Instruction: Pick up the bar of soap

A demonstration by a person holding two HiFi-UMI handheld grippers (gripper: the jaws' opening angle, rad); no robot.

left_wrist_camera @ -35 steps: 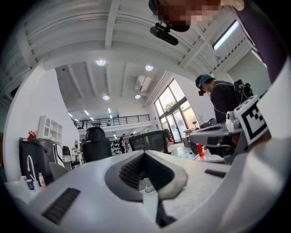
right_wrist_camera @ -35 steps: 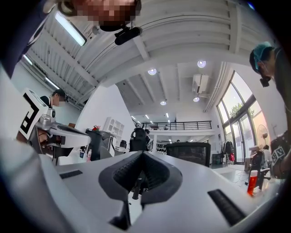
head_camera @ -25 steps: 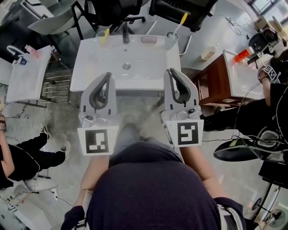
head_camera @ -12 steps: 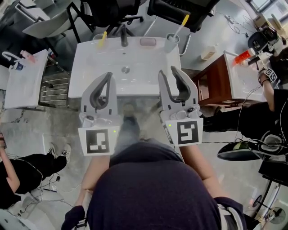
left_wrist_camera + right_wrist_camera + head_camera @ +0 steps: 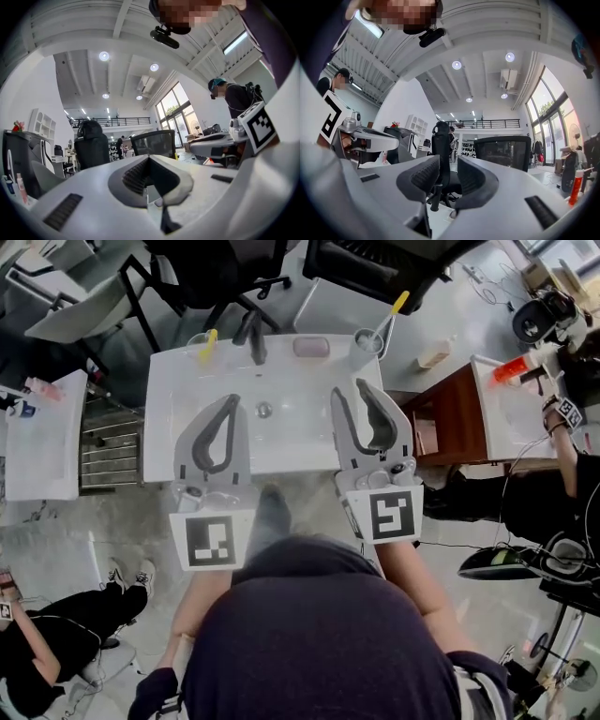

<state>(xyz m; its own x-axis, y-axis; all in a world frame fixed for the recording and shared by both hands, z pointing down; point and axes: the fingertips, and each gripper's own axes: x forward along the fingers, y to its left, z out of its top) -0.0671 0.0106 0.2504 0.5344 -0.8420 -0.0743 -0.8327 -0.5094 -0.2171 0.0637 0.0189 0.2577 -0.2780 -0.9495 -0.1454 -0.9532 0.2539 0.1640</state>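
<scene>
Right claw (image 5: 352, 396) just spread empty, left claw (image 5: 230, 402) pressed together; soap (image 5: 310, 347) sits beyond, seemingly beside faucet (image 5: 255, 334).

Person in a dark top (image 5: 319, 643), with a left claw (image 5: 231, 401) and a right claw (image 5: 350, 390) of pale grey shell and dark grey, ribbed, curved jaws, each carrying a white cube (image 5: 211, 540) printed with black square markers.

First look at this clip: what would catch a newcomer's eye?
Two grippers held side by side over the near edge of the white sink: the left gripper with jaws together, the right gripper with jaws that have just been opening, nothing between them. Beyond them, the pink bar of soap lies on the back rim, between the dark faucet and a toothbrush cup.
</scene>
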